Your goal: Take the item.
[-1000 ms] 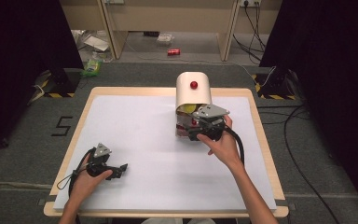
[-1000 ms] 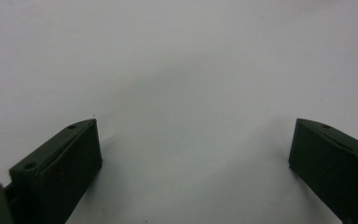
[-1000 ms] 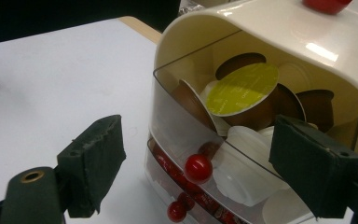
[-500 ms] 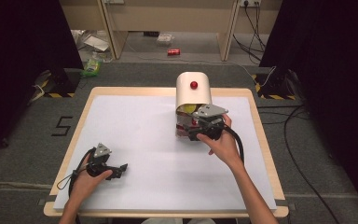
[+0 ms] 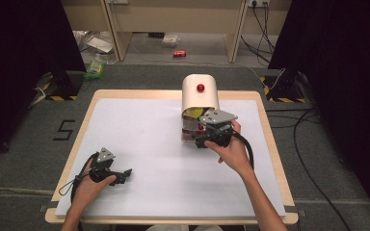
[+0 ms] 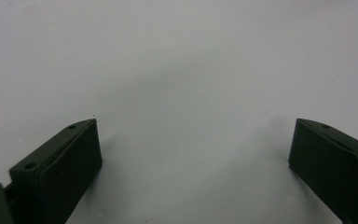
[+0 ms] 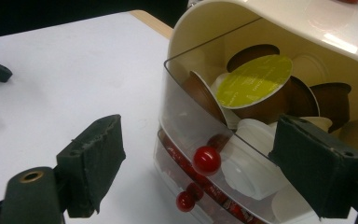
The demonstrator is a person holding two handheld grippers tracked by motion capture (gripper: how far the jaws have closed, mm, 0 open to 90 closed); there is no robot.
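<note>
- Left gripper [image 5: 120, 176] rests low on the white bench [image 5: 144, 144] near its front left corner, held in the left hand [image 5: 89, 185], jaws wide apart with nothing but bare bench between them.
- Right gripper [image 7: 200, 163], held in the right hand [image 5: 231, 151], sits at the front of the cream box [image 5: 200, 94], jaws spread apart, gripping nothing.
- One jaw is outside the clear drawer [image 7: 186, 126]; the other is over the pods.
- Drawer is pulled out and has a red knob [image 7: 207, 160] (a second one sits lower).
- Brown and white pods [image 7: 254, 84] fill the drawer, one with a yellow-green lid.
- Box stands at the bench's far middle, red knob on top.
</note>
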